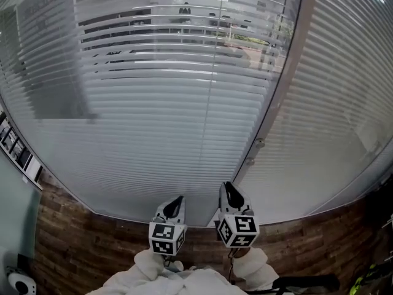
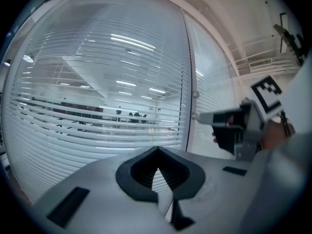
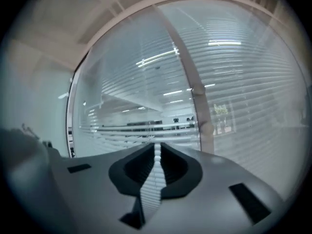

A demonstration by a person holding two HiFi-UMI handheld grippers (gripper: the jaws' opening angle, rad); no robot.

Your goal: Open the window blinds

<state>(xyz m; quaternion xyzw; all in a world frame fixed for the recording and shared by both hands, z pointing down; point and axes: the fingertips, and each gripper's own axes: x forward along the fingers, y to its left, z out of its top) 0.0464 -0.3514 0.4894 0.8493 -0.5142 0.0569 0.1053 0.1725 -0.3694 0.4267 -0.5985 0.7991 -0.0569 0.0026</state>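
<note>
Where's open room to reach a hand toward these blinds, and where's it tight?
Free: before the wide white slatted blind left of the grey window post, and the white blind right of it. Tight: around the two small knobs low on that post.

I can't read a single word or number here. The cube on the left gripper and the cube on the right gripper bear only black-and-white square patterns. Faint lettering on a grey panel behind the blinds, near their top left corner, is too blurred to read.
</note>
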